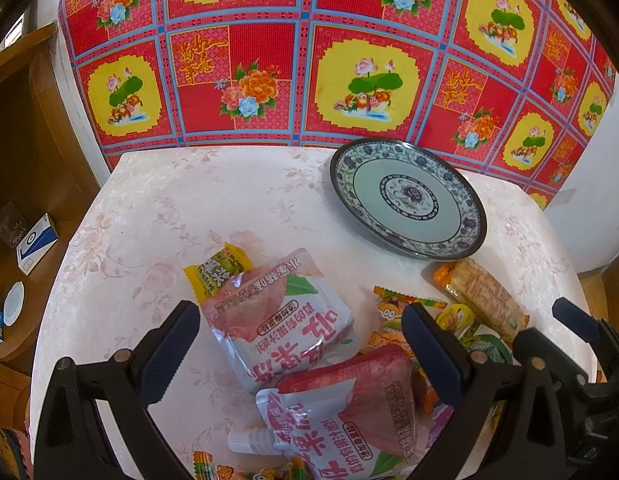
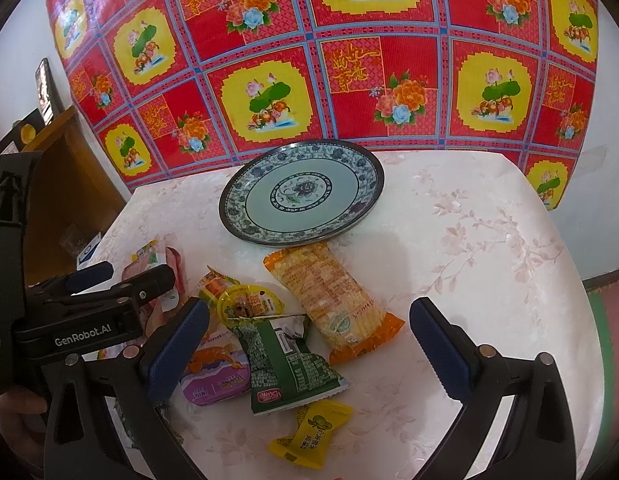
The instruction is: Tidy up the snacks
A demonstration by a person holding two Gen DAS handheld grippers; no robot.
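A blue-patterned plate (image 1: pixel 409 196) stands empty at the back of the table; it also shows in the right wrist view (image 2: pixel 301 196). My left gripper (image 1: pixel 301 336) is open above two pink jelly pouches (image 1: pixel 281 320), with a small yellow pack (image 1: pixel 217 272) behind them. My right gripper (image 2: pixel 309 332) is open over a green packet (image 2: pixel 285 364), an orange cracker pack (image 2: pixel 333 300), a yellow jelly cup (image 2: pixel 245 304), a purple tin (image 2: pixel 213 380) and a yellow candy (image 2: pixel 309 428). The cracker pack also shows in the left wrist view (image 1: pixel 485 300).
The table has a white flowered cloth (image 2: pixel 469 240). A red and yellow flowered cloth (image 1: pixel 309 60) hangs behind it. A wooden cabinet (image 1: pixel 29 160) with small boxes stands at the left. The left gripper's body (image 2: pixel 89 312) sits beside the right one.
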